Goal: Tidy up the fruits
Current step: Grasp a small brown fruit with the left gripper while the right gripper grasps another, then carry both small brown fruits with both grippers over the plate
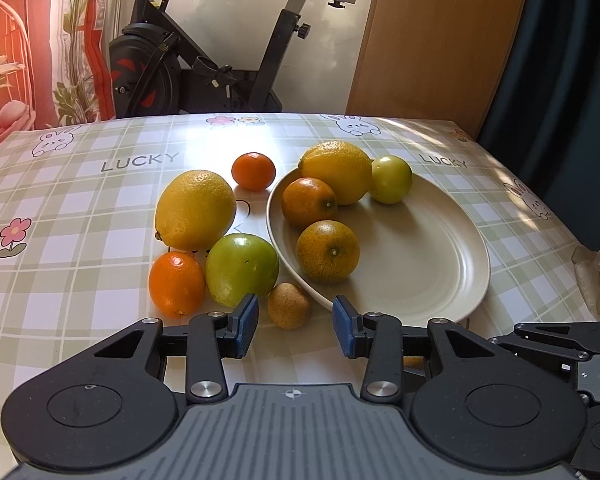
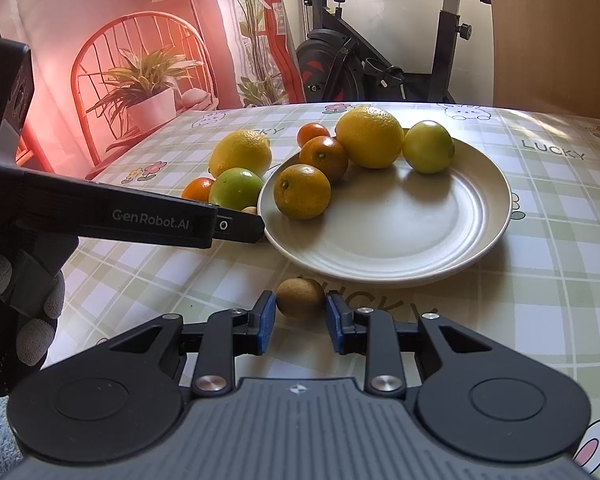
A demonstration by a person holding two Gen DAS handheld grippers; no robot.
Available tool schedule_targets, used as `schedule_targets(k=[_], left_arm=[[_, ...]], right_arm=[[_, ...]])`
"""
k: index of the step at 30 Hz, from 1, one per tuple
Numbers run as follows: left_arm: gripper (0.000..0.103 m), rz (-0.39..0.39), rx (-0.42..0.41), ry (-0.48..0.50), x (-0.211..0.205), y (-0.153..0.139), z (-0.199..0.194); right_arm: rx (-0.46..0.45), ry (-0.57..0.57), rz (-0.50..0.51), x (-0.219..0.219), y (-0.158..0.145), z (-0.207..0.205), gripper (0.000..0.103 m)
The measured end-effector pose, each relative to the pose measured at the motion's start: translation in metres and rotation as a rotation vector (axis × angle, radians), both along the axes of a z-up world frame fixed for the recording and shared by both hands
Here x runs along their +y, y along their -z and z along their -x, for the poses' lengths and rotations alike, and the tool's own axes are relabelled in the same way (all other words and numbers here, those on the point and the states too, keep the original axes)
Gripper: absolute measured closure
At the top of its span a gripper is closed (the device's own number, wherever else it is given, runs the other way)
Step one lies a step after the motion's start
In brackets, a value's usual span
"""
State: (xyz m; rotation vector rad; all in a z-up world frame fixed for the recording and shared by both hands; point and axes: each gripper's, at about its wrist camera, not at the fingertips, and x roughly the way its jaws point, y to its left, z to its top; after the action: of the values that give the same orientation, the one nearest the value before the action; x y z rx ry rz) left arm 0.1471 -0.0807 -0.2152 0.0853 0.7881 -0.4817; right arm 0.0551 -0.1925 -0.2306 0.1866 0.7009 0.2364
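small orange [image 2: 198, 189]: half hidden by left gripper [image 2: 236, 230] | exercise bike [image 1: 204, 60]: top cropped

A black exercise bike [image 1: 204, 52] stands beyond the checked tablecloth [image 1: 80, 184], beside a potted plant [image 2: 148, 92].

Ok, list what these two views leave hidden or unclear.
- Right wrist view: the left claw's arm covers most of a small brown fruit beside the plate.
- Right wrist view: whether the right claw pads touch the brown fruit between them.
- Left wrist view: the exercise bike is cut off by the top edge.
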Motion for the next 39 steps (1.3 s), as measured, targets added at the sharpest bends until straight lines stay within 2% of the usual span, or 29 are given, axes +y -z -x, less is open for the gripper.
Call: schedule_targets(k=[5,6,7,20,32,34,39], left_arm=[[0.062,-0.006,0.005,0.004,0.002,0.002,0.000],[0.069,-0.005,0.012,0.004,0.002,0.003,-0.001],[0.070,-0.006,0.015,0.006,0.002,0.004,0.000],[0.071,-0.083,-0.033,0.035,-0.011,0.013,0.003],[0.071,-0.085,-0.031,0.026,-0.011,0.016,-0.003],[0.076,-0.091,-0.033,0.030,-0.010,0.016,-0.003],[0.076,-0.066,-0.022,0.028,-0.003,0.014,0.000]], right_arm=[[0.005,0.001,-0.021,-0.002,0.002,-0.002,0.072],[0.005,0.001,-0.021,-0.002,0.002,-0.002,0.072],[0.005,0.002,-0.021,-0.002,0.002,-0.002,0.072],[0.008,-0.001,-0.020,0.001,0.003,-0.004,0.072],[0.009,-0.001,-0.020,0.001,0.003,-0.004,0.072],[0.009,-0.002,-0.019,0.001,0.003,-0.004,0.071],[0.010,-0.002,-0.018,0.001,0.003,-0.004,0.071]])
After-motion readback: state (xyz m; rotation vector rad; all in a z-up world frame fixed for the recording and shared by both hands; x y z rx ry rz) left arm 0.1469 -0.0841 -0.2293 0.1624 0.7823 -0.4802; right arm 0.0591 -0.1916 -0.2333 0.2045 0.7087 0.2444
